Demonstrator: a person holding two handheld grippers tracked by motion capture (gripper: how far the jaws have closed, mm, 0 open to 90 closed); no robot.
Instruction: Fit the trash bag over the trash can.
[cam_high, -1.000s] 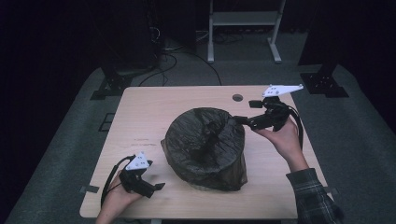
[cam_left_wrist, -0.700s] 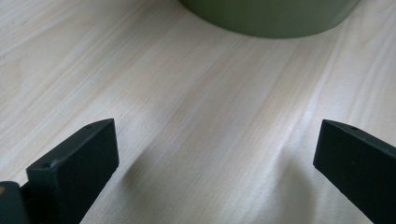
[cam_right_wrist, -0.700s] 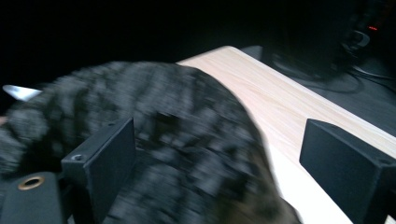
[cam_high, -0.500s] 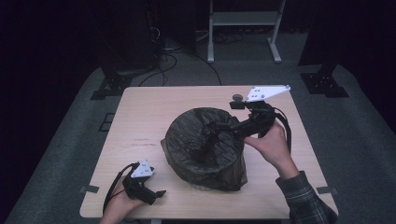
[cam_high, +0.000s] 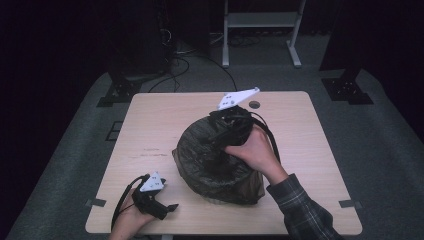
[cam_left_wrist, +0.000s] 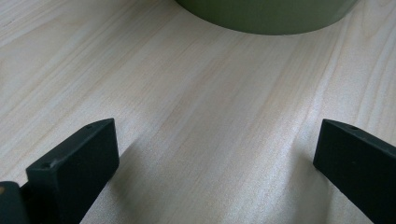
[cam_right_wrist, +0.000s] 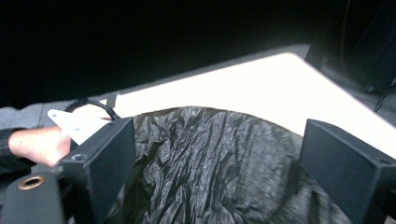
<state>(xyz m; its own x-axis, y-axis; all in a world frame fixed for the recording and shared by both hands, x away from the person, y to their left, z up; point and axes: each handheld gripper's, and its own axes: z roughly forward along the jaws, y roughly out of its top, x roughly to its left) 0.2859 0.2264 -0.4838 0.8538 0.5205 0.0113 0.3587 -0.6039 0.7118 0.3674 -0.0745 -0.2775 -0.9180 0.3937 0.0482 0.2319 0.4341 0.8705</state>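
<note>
Dark room, pale wood worktop (cam_high: 165, 125) with loads of bare space left and back. Bin with black bag (cam_high: 210, 160) upright mid-worktop, mouth up. Right tool (cam_high: 220, 137) over bag, jaws spread. Left tool (cam_high: 167, 207) near front edge, spread, pinching nothing.

A dark lab: wooden table (cam_high: 160, 125), grey carpet (cam_high: 80, 130), floor cables (cam_high: 185, 62).

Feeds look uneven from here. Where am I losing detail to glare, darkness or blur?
High view: the room around the table is near black, the bag dim. Right gripper view: the tabletop is blown out white, the bag slightly soft. Left gripper view: evenly lit, the bin edge soft.
</note>
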